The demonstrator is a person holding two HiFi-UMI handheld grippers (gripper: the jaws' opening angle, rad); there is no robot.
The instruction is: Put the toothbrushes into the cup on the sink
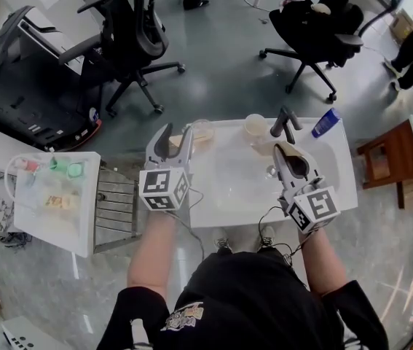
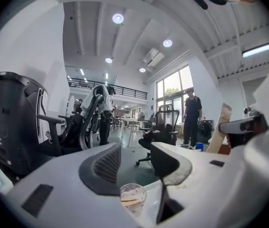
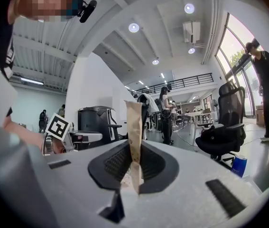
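Note:
A clear cup stands at the back left of the white sink with something beige in it. My left gripper hangs open just in front of it. In the left gripper view the cup sits low between the spread jaws of the left gripper, and nothing is held. My right gripper is over the basin's right side, shut on a toothbrush in a beige paper wrapper. In the right gripper view the wrapped toothbrush stands upright in the right gripper.
A second pale cup, a black faucet and a blue bottle line the sink's back edge. A white cart and wire rack stand left, a wooden stool right, office chairs behind.

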